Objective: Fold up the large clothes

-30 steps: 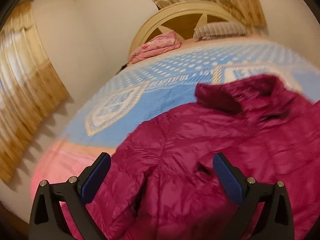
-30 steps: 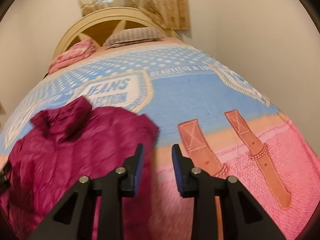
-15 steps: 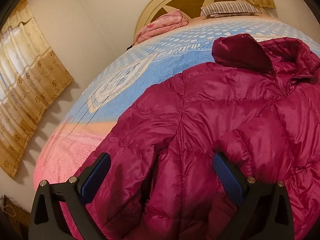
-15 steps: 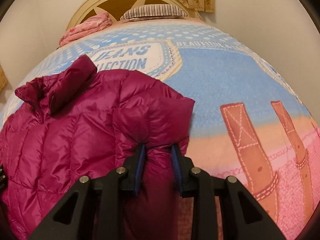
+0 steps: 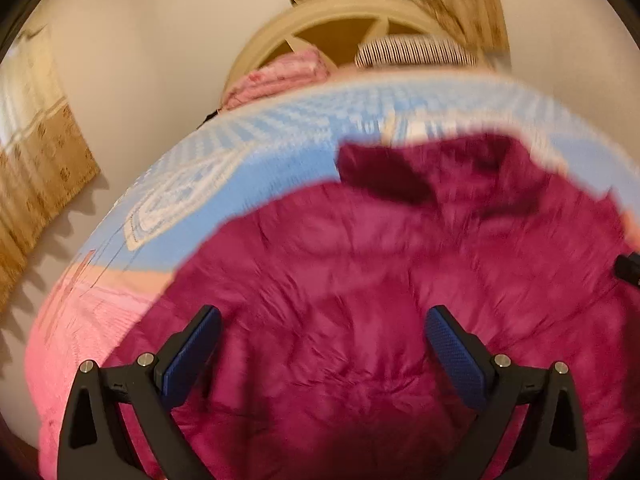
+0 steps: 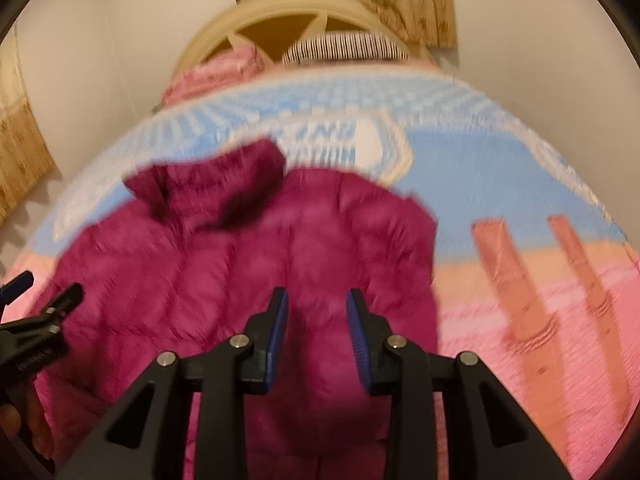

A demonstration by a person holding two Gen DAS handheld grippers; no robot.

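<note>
A magenta puffer jacket (image 5: 360, 260) lies spread on the bed, collar (image 6: 224, 176) toward the headboard. My left gripper (image 5: 322, 320) hangs just above its lower left part, jaws wide open, nothing between the pads. My right gripper (image 6: 317, 300) is over the jacket's (image 6: 180, 264) right side. Its jaws are opening, and a puffy fold of the jacket still fills the narrow gap and touches both pads. The left gripper (image 6: 24, 292) shows at the right wrist view's left edge, with a hand below it. Both views are blurred.
The bedspread (image 5: 248, 168) is blue at the far end and pink near me, with brown strap prints (image 6: 516, 280) to the right of the jacket. A folded pink blanket (image 5: 280, 80) and a striped pillow (image 6: 344, 46) lie by the headboard. Curtains (image 5: 36, 184) hang at the left wall.
The right gripper slid left from the bare bedspread onto the jacket's right edge, taking a fold between its pads. The left gripper stayed open, dipping toward the jacket and drawing back.
</note>
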